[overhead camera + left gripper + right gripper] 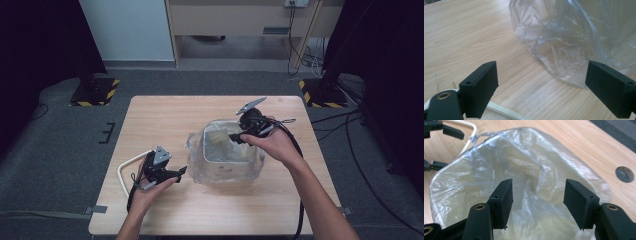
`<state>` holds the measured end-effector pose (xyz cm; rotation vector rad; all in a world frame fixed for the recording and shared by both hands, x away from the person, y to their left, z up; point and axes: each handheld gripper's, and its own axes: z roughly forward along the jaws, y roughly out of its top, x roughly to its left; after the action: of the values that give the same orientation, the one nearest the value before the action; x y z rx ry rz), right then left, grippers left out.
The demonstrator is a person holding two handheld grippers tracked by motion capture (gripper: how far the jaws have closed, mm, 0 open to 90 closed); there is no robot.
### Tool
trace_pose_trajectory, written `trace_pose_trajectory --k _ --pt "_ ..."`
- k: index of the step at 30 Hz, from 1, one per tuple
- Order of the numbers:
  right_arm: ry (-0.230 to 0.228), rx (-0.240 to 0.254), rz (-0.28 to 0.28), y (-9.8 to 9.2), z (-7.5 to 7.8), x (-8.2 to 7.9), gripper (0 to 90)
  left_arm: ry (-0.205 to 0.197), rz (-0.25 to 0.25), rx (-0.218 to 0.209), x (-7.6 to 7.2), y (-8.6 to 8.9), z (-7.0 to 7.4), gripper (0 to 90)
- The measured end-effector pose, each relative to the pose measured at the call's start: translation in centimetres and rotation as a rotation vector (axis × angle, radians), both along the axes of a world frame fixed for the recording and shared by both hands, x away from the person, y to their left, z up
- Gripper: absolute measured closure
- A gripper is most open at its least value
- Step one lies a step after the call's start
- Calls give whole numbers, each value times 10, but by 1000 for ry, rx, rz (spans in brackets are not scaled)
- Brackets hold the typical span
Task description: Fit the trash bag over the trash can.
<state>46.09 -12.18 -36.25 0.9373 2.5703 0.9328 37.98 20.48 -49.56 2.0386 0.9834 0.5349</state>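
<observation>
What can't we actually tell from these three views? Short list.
- Container: high view, the clear plastic bag drapes over it, so its contents and material can't be told.
- White loop: high view, the left gripper and hand cover its near end; left gripper view cuts it at the bottom edge.
- Right gripper: jaws apart over crumpled bag film; whether the pads touch it can't be told.
- Round dark spot on the table: too small to identify.

1 plastic bag (225,155), 1 bin (226,159), 2 grippers (172,174)
</observation>
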Motion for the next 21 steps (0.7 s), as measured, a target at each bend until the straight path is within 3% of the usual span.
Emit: trace_pose_trajectory --k 3,9,12,15,21 --pt "-31 12 -17 -12 4 0 442 0 -4 -9 -1 5 1 88" --pt "-50 33 -58 -36 6 0 536 -7 -21 -26 -1 21 4 82" --pt "-53 43 -81 -50 4 -1 532 4 3 -9 2 34 7 83" --pt "-47 69 -107 -66 1 0 488 10 22 21 3 47 10 85" --pt "-35 108 -181 -97 -10 1 324 43 71 33 8 85 13 104"
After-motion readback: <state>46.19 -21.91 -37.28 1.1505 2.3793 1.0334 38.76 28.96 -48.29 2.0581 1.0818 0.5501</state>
